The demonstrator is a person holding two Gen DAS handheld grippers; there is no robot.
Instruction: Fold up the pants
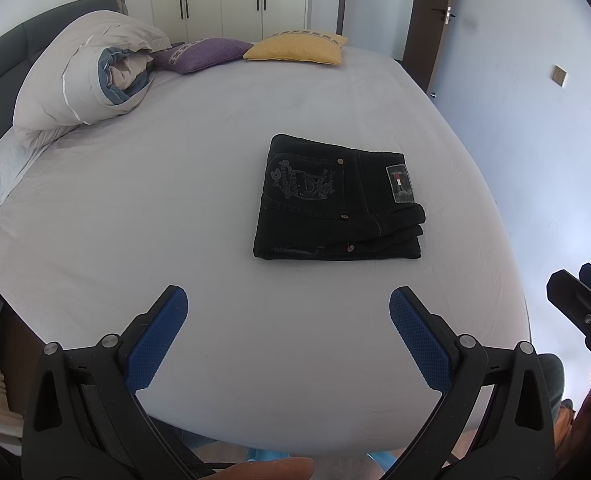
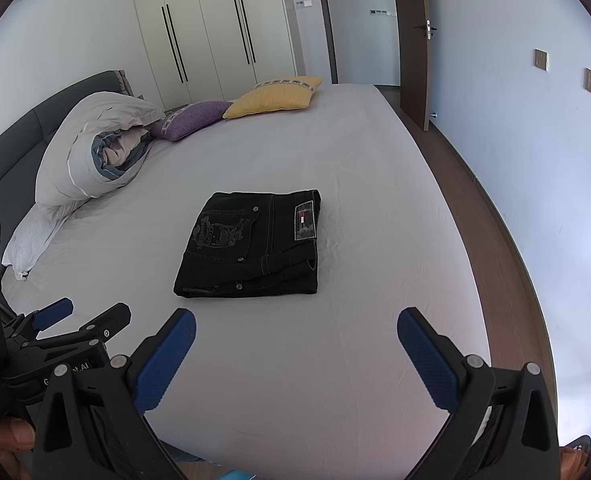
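The pants (image 1: 337, 200) lie mid-bed (image 1: 215, 160) as a compact, squared stack, back pocket uppermost. The left gripper (image 1: 288, 312) and right gripper (image 2: 296, 334) hover near the bed's edge, jaws wide, holding nothing. Folding appears complete; nothing evidently remains.

The bed (image 1: 215, 160) carries folded pants (image 1: 337, 200), a rolled duvet (image 1: 91, 76) — and cushions (image 1: 295, 46).

Each black tool (image 1: 288, 300) (image 2: 296, 322) has blue textured pads (image 1: 155, 336) and silver screws.
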